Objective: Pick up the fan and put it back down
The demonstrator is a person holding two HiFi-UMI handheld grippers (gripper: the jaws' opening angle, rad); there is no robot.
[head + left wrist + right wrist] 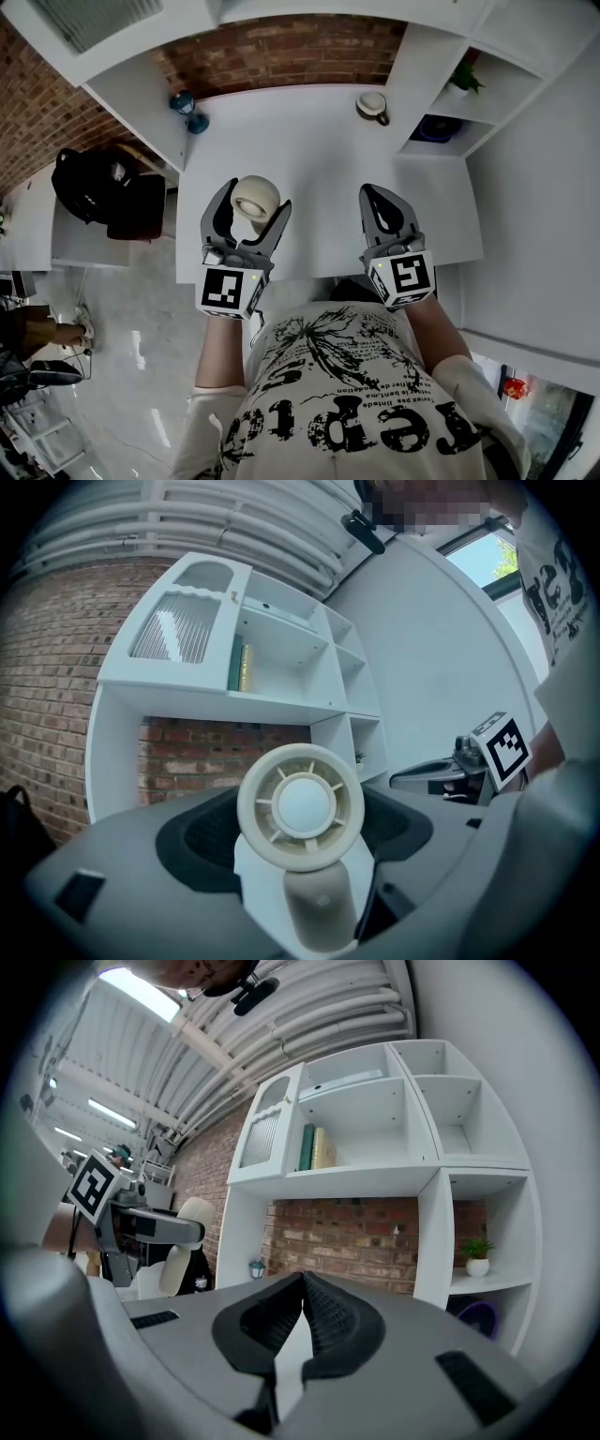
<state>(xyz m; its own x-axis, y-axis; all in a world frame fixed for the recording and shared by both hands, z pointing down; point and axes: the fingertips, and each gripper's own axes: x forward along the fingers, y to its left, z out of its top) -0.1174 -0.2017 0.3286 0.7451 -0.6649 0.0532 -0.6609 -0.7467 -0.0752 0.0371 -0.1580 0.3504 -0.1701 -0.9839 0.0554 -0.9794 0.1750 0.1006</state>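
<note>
A small cream fan [256, 197] stands with its round head between the two fingers of my left gripper [251, 202], near the front left of the white desk [319, 150]. In the left gripper view the fan [300, 806] faces the camera, its handle running down between the jaws, which stand wide with gaps on both sides. I cannot tell whether its base rests on the desk. My right gripper [380, 194] hovers over the front right of the desk, shut and empty, its tips meeting [303, 1283]. From the right gripper view the fan [183, 1241] shows side-on at the left.
A mug [373, 105] sits at the desk's back right and a small blue lantern [187, 111] at the back left. The shelf unit on the right holds a purple bowl [433, 128] and a potted plant [466, 78]. A black bag [94, 187] lies to the left.
</note>
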